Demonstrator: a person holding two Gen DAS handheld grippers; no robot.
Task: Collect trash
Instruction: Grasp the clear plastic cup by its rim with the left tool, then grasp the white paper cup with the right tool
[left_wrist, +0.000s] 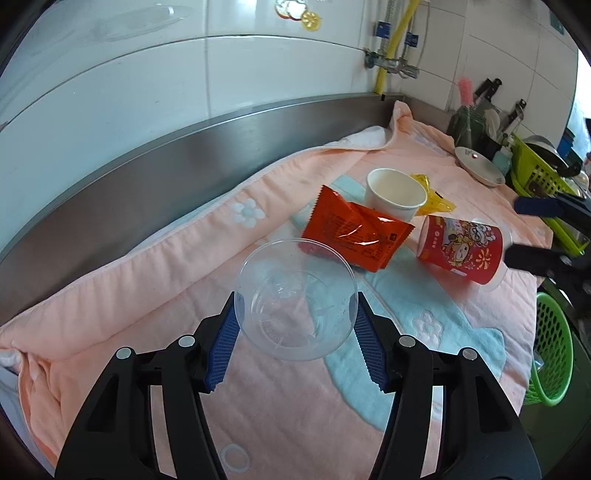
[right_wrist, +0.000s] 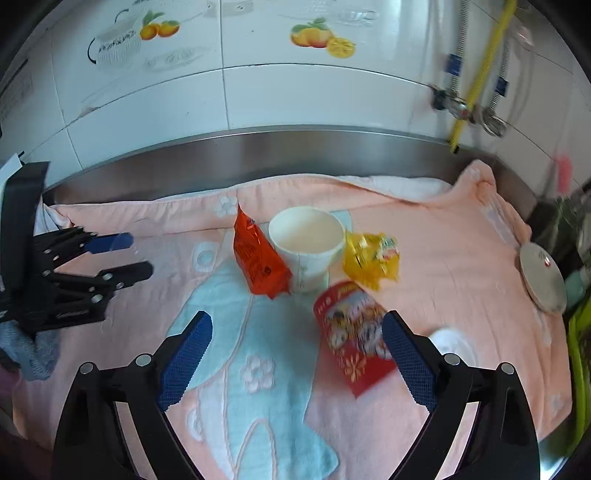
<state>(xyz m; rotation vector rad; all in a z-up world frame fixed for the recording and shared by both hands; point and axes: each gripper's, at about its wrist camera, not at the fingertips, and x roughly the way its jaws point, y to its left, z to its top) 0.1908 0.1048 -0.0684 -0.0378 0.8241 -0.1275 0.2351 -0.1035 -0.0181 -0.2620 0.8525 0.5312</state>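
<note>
My left gripper (left_wrist: 297, 306) is shut on a clear plastic cup (left_wrist: 295, 280), its blue pads pressing the cup's sides above the pink towel (left_wrist: 147, 277). Further back lie an orange-red snack wrapper (left_wrist: 354, 232), an upright white paper cup (left_wrist: 395, 192) and a yellow wrapper (left_wrist: 432, 199). A red printed cup (right_wrist: 351, 339) lies on its side just inside the right finger of my right gripper (right_wrist: 297, 321), which stands open without touching it. In the right wrist view the left gripper (right_wrist: 136, 254) is at the far left.
A steel backsplash (right_wrist: 295, 147) and a tiled wall close the back. A white plate (right_wrist: 543, 280) leans at the towel's right end beside a green dish rack (left_wrist: 539, 170). A green basket (left_wrist: 550, 339) stands lower, past the counter's right edge.
</note>
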